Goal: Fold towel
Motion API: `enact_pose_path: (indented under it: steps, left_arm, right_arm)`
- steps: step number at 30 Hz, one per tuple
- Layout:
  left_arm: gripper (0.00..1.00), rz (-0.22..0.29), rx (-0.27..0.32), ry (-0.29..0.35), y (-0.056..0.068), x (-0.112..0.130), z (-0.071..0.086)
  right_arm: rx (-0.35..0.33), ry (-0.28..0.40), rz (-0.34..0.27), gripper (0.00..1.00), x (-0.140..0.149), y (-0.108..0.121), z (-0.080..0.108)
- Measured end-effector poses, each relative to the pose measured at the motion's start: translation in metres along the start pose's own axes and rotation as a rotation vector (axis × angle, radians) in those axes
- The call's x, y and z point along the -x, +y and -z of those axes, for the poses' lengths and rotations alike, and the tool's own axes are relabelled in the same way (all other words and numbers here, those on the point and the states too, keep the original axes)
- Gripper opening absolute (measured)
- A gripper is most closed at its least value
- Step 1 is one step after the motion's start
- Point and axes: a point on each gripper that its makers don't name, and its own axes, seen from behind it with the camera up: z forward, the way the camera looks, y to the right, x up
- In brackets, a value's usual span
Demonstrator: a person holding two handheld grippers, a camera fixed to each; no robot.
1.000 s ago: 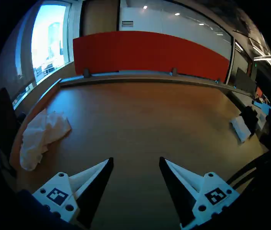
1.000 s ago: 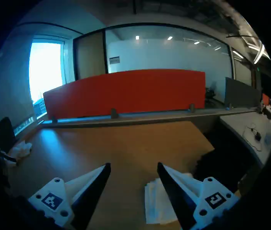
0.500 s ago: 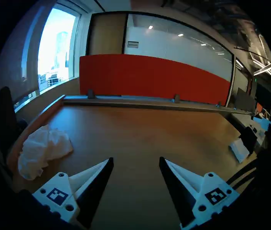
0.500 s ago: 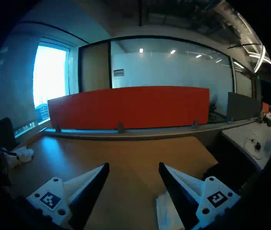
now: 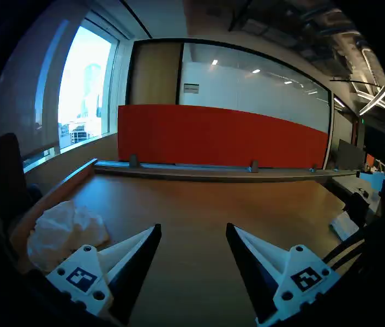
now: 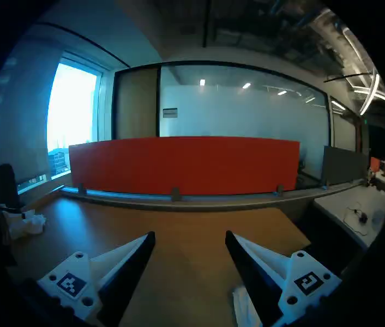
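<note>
Both the left claw [image 5: 192, 225] and the right claw [image 6: 190, 234] hover empty with fingers apart above the wooden tabletop [image 5: 203, 201], while the crumpled white towel [image 5: 64, 231] lies at its left edge, where a clumsy grab might nudge it off.

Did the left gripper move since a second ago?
Yes. The left gripper tipped upward: the red divider and the crumpled towel both sit lower in its view now.
</note>
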Motion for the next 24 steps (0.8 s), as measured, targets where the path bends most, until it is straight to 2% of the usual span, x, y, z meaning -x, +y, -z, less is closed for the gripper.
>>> enact_pose_path:
  steps: [12, 24]
  left_arm:
    - [0.87, -0.058, -0.023, 0.077, -0.001, -0.004, -0.004]
    - [0.87, -0.101, -0.06, 0.185, -0.014, -0.003, -0.007]
  right_arm:
    - [-0.033, 0.0, -0.006, 1.0, -0.019, -0.024, -0.002]
    - [-0.026, 0.007, -0.028, 1.0, -0.033, -0.032, 0.005]
